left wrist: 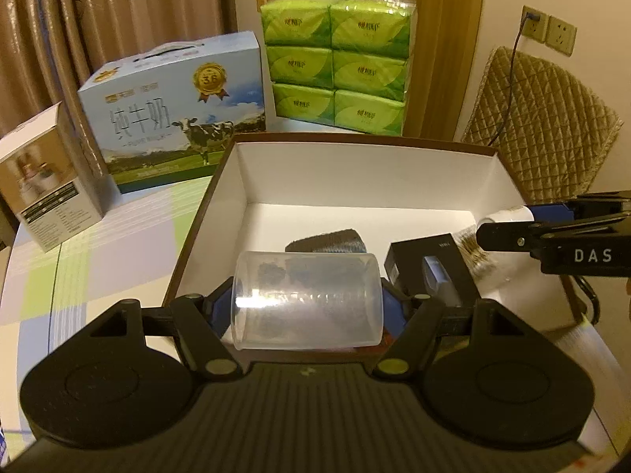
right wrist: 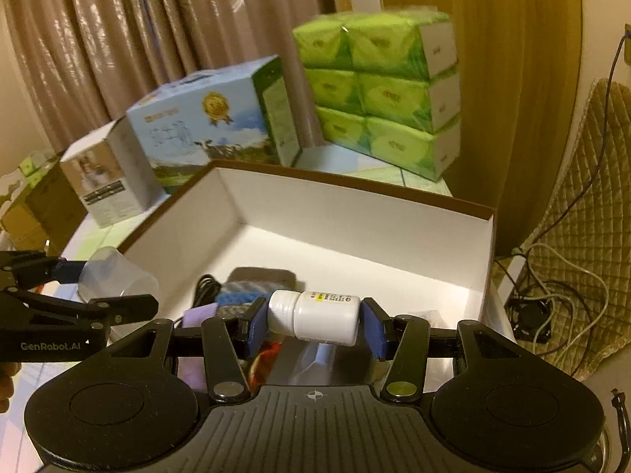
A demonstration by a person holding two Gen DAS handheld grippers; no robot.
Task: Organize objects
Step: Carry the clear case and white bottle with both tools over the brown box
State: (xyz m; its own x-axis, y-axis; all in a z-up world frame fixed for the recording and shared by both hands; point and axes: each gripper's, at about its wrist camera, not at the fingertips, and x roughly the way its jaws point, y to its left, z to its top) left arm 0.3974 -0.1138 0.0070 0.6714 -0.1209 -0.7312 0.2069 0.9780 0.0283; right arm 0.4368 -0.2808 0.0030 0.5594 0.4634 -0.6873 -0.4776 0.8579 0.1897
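My left gripper [left wrist: 307,301] is shut on a clear plastic cup [left wrist: 307,301], held sideways over the near edge of the open white box [left wrist: 355,173]. Across in the right wrist view that cup [right wrist: 116,278] and the left gripper [right wrist: 75,287] show at the left. My right gripper [right wrist: 313,321] is shut on a white pill bottle [right wrist: 315,317], lying sideways between the blue pads above the box [right wrist: 355,220]. The right gripper [left wrist: 508,224] enters the left wrist view at the right edge. Inside the box lie a black carton [left wrist: 430,266], a dark cloth [left wrist: 327,240] and a brush [left wrist: 477,252].
Behind the box stand a blue milk carton [left wrist: 173,110], a small white package [left wrist: 47,181] and stacked green tissue packs [left wrist: 339,63]. A quilted chair [left wrist: 544,126] and cables [right wrist: 560,276] are to the right. Curtains hang at the back. The tablecloth [left wrist: 98,268] is checked.
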